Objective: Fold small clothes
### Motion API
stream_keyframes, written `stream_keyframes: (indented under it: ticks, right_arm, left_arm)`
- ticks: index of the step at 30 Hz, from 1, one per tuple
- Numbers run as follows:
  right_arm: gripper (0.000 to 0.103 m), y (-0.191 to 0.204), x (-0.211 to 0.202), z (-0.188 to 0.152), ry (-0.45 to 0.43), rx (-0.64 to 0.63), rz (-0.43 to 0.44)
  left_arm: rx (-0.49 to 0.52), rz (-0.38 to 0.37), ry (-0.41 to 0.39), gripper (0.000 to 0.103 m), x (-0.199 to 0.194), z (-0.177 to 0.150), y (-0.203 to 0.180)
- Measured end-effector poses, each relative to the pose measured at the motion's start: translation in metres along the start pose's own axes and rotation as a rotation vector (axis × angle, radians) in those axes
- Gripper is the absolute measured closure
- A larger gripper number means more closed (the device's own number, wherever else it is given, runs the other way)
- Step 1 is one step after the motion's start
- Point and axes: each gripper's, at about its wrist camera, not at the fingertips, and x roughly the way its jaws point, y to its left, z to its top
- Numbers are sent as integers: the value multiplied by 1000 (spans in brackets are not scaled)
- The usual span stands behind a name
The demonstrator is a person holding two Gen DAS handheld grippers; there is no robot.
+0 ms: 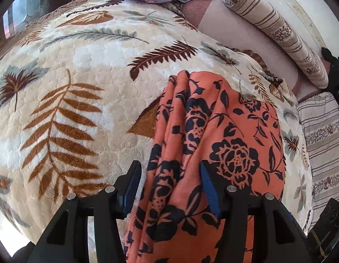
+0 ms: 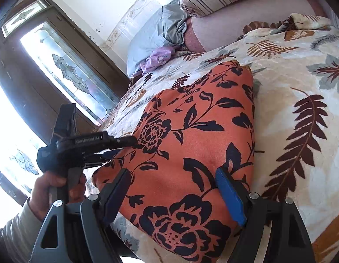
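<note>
Both wrist views close, angled down; share orange cloth (image 1: pixel 213 142).

The garment (image 2: pixel 187 153) is orange cloth printed with dark navy roses, leaves and stems. It lies folded into a roughly rectangular pad on the leaf-patterned blanket (image 2: pixel 301 92), its top face smooth and nearly flat. In the left wrist view the same garment (image 1: pixel 213 131) shows one side as several stacked layers gathered in long ridges, and what kind of clothing it is cannot be made out.
</note>
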Motion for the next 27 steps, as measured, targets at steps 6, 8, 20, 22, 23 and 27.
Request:
stream_keyframes:
  ticks: [6, 8, 20, 22, 23, 27]
  right_arm:
    - [21, 4, -3, -6, -29, -47, -18]
    - [21, 9, -5, -7, -33, -68, -53]
    - [16, -92, -78, 7, -232, 317, -479]
    - [16, -114, -77, -5, -212, 383, -479]
    - [16, -115, -79, -9, -237, 368, -469]
    - [4, -98, -63, -10, -216, 213, -544]
  left_arm:
    - [-24, -61, -125, 43, -18, -11, 10]
    - [-6, -48, -191, 41, -26, -13, 14]
    - [-244, -62, -196, 34, -23, -10, 63]
    - [-245, -69, -193, 32, -22, -11, 62]
    - [-242, -71, -188, 29, -21, -11, 61]
    - [-176, -21, -194, 24, -17, -13, 50]
